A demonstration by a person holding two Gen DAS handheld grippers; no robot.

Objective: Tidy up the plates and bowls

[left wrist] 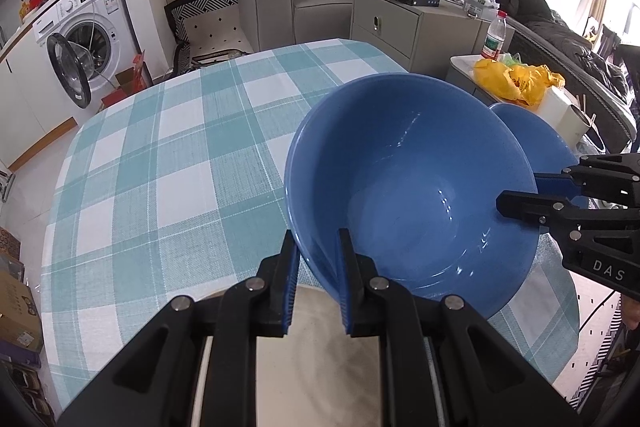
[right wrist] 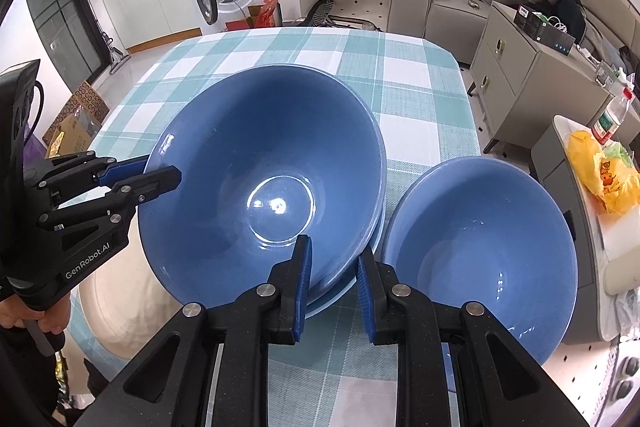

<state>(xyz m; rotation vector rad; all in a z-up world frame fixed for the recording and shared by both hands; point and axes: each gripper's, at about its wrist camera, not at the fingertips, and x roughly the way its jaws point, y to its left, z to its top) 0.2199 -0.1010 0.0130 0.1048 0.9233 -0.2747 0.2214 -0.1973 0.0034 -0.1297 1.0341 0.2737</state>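
A large blue bowl (left wrist: pixel 408 187) (right wrist: pixel 264 183) sits on the checked tablecloth, with the rim of another blue dish (right wrist: pixel 376 227) showing beneath it. My left gripper (left wrist: pixel 316 279) straddles its near rim, one finger inside and one outside, closed on it. My right gripper (right wrist: pixel 334 291) straddles the opposite rim the same way; it also shows at the right of the left wrist view (left wrist: pixel 536 195). A smaller blue bowl (right wrist: pixel 480 255) (left wrist: pixel 532 131) stands just right of the big one. A beige plate (left wrist: pixel 316 347) (right wrist: pixel 120 291) lies under the left gripper.
The table (left wrist: pixel 168 163) has a teal and white checked cloth. A grey cabinet (left wrist: pixel 404 23) and a side table with a yellow bag (left wrist: pixel 516 79) and a bottle (left wrist: pixel 495 35) stand beyond its right edge. A washing machine (left wrist: pixel 88 27) is at the far left.
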